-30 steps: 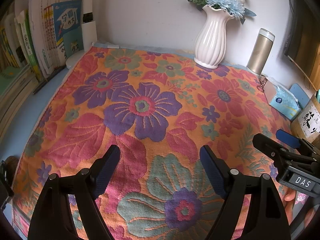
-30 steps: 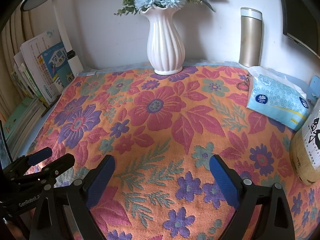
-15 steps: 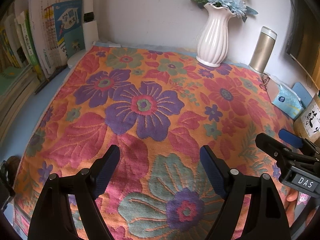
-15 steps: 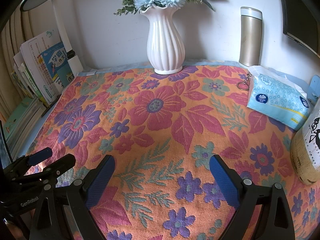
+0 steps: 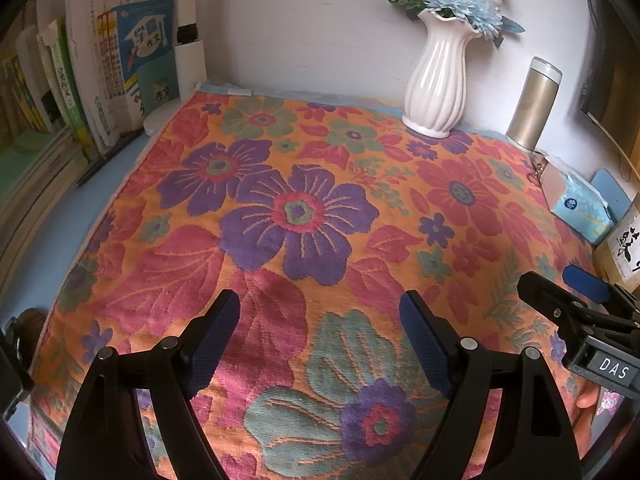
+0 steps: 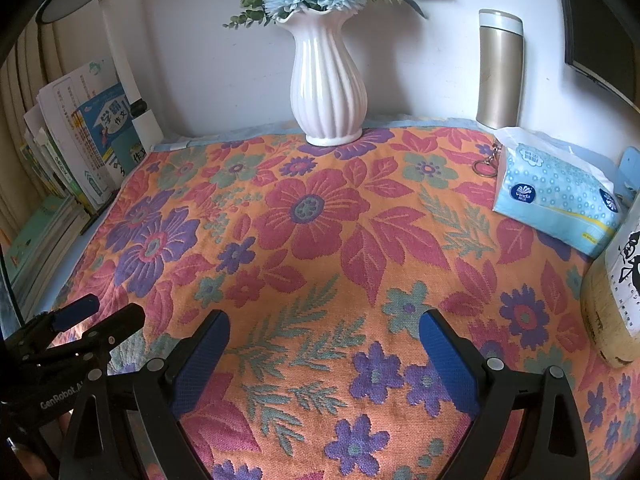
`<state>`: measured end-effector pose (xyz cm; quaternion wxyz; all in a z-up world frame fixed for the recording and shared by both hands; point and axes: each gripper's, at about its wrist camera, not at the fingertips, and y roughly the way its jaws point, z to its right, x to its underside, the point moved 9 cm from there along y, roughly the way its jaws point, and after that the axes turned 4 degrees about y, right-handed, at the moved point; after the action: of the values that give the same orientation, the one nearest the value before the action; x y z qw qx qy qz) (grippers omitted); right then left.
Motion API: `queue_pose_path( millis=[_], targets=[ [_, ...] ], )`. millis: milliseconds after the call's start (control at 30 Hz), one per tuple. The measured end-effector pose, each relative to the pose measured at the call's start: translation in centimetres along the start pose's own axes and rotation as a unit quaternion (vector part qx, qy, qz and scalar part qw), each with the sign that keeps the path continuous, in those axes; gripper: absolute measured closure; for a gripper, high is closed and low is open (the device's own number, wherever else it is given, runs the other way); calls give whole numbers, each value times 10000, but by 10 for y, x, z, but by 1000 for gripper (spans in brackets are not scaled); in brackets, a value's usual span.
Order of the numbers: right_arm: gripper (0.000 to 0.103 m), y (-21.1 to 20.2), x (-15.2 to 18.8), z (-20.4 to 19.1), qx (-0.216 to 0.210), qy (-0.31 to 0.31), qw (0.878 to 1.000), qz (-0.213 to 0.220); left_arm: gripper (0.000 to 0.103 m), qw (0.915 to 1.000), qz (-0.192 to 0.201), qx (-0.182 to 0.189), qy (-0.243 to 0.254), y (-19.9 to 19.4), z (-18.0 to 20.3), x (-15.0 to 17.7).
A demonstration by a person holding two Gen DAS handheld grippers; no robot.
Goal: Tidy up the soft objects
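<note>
Item: floral towel (image 5: 304, 216), woven, orange ground with purple and red flowers. Lies spread flat across most of the counter (image 5: 60, 216), unfolded; judged to be the soft object to be organized, laid open so its near edge can be reached from the front. A bare blue strip of counter shows along the left side.

Left gripper (image 5: 320, 320): fingers wide apart, nothing between them, held above the towel's near-left part, pointing toward the wall, angled slightly downward.

Right gripper (image 6: 324, 336): fingers likewise wide apart and empty, poised above the near-right part, level with its partner. The two sit side by side, a pose that suits taking two points of the near hem together.

Surroundings: white vase (image 6: 328, 84) with blue flowers, its base on the towel's far edge; gold flask (image 6: 500, 72) against the wall; tissue pack (image 6: 556, 196) on the right margin; books (image 5: 80, 80) upright at left.
</note>
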<state>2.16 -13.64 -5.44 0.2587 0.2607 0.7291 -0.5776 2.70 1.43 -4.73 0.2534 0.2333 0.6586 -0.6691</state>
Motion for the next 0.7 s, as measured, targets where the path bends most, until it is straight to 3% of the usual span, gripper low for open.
queue_pose_path(
  millis=[233, 300, 367, 500, 633, 700],
  targets=[
    [8, 0, 0, 0, 4, 1, 10000, -1, 22, 9999, -94, -58, -4, 3, -1, 2],
    [8, 1, 0, 0, 23, 8, 10000, -14, 22, 9992, -148, -364, -65, 6, -8, 2],
    [6, 4, 3, 4, 146, 48, 9998, -127, 22, 9984, -333, -439, -114, 12, -11, 5],
    [3, 14, 9, 11, 286, 148, 9984, -456, 22, 9986, -344, -401, -25, 11, -9, 7],
    [0, 16, 20, 5, 590, -262, 9955, -698, 0, 9976, -599, -351, 16, 19, -11, 12],
    [0, 17, 22, 4, 709, -373, 9942, -717, 0, 9980, -542, -310, -84, 20, -13, 9]
  ],
)
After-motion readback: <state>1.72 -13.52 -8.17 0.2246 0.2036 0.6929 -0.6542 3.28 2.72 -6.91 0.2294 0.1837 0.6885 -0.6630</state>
